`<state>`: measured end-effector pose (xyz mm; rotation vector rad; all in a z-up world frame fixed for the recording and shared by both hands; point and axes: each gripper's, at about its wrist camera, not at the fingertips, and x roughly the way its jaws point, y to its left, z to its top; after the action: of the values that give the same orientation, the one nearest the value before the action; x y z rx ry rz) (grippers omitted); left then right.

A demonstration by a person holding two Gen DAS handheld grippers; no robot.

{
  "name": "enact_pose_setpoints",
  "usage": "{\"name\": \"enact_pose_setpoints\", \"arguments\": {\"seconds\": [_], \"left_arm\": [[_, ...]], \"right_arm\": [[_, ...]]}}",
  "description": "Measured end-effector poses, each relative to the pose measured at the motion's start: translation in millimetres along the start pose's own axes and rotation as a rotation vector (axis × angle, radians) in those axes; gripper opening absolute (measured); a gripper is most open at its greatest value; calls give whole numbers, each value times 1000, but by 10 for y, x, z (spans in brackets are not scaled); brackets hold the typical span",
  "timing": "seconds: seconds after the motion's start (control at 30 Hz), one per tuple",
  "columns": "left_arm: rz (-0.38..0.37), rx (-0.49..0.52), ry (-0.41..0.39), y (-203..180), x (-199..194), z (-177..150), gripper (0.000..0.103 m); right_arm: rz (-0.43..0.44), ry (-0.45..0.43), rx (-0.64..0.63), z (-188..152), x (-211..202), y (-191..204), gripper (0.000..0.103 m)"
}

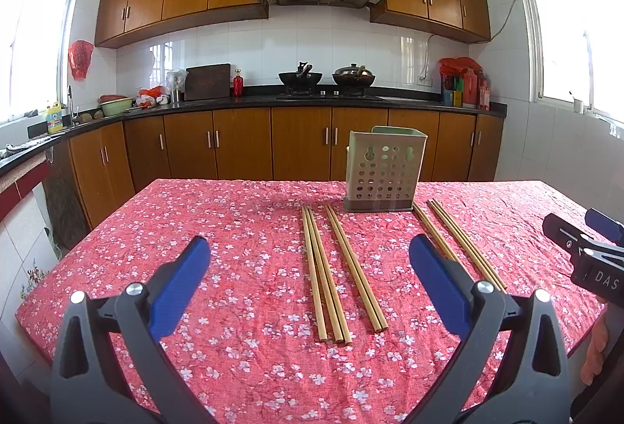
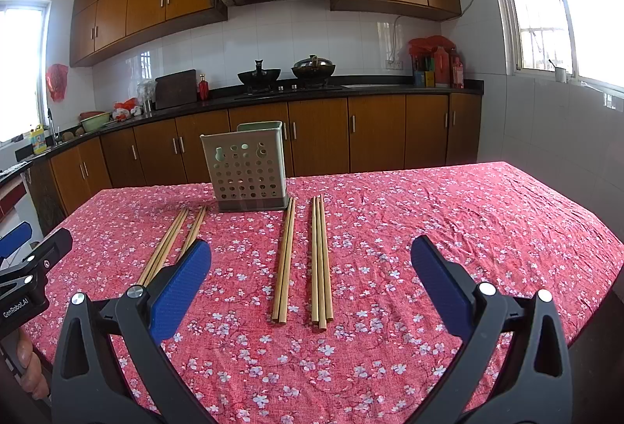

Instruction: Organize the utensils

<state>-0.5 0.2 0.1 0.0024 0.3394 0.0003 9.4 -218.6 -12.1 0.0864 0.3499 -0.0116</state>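
Several bamboo chopsticks lie lengthwise on a red floral tablecloth (image 1: 218, 229). In the left wrist view a group of three (image 1: 323, 275) and a pair (image 1: 355, 268) sit between my fingers. Two more groups (image 1: 464, 244) lie further right, one partly hidden by my right finger. A pale green perforated utensil holder (image 1: 384, 170) stands upright behind them, with nothing visible in it. My left gripper (image 1: 309, 244) hovers open over the chopsticks, touching nothing. My right gripper (image 2: 311, 244) is open too, above a pair (image 2: 284, 260) and a trio (image 2: 320, 260), with the holder (image 2: 247, 166) beyond.
Each gripper shows at the edge of the other's view: the right gripper (image 1: 577, 225) and the left gripper (image 2: 37, 240). A person's hand (image 2: 27, 357) grips the left handle. Behind the table runs a black counter (image 1: 273, 100) with woks, bottles and wooden cabinets.
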Motion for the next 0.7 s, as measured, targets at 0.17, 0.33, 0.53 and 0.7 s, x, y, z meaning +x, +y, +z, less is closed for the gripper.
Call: {"name": "enact_pose_setpoints", "arguments": {"seconds": [0.17,0.33,0.53,0.7], "left_arm": [[2,0,0,0,-1,0,99],[1,2,0,0,-7,-3,99],[0,3,-1,7,-15,-2,99],[2,2,0,-2,1,0,99]], "right_arm": [[0,1,1,1,8,3,101],[0,1,1,-2,10,6,101],[0,1,2,-4,10,6,101],[0,1,2,-4,8,6,101]]}}
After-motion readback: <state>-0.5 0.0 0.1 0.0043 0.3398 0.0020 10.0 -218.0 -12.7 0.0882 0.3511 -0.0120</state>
